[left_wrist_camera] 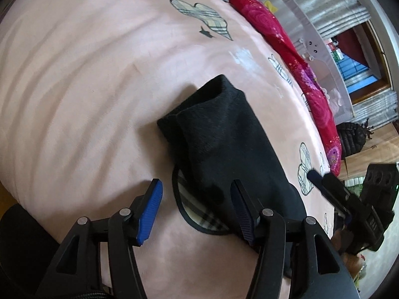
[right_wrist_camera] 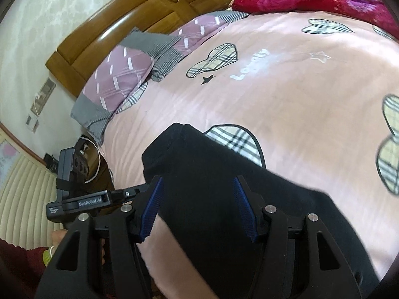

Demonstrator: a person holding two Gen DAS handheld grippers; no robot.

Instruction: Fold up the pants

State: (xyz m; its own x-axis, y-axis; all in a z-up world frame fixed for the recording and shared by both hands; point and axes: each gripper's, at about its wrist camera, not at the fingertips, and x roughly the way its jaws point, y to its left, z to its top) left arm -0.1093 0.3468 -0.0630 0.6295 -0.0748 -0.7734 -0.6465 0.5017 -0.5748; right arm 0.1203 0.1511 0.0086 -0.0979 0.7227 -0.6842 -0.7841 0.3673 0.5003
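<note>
Black pants (left_wrist_camera: pixel 224 144) lie folded lengthwise on a pink bedspread (left_wrist_camera: pixel 87 87), cuffs pointing away. My left gripper (left_wrist_camera: pixel 197 206) is open above the pants' near left edge, with its right finger over the cloth. In the right wrist view the pants (right_wrist_camera: pixel 224 186) run from the centre to the lower right. My right gripper (right_wrist_camera: pixel 198 208) is open and hovers over the pants, holding nothing. The right gripper also shows in the left wrist view (left_wrist_camera: pixel 349 199), and the left gripper shows in the right wrist view (right_wrist_camera: pixel 82 199).
A red floral quilt (left_wrist_camera: pixel 286 49) lies along the far side of the bed. Purple and grey pillows (right_wrist_camera: pixel 129 74) lean by the wooden headboard (right_wrist_camera: pixel 124 25). A grey bed rail (left_wrist_camera: pixel 316 49) stands beyond the quilt.
</note>
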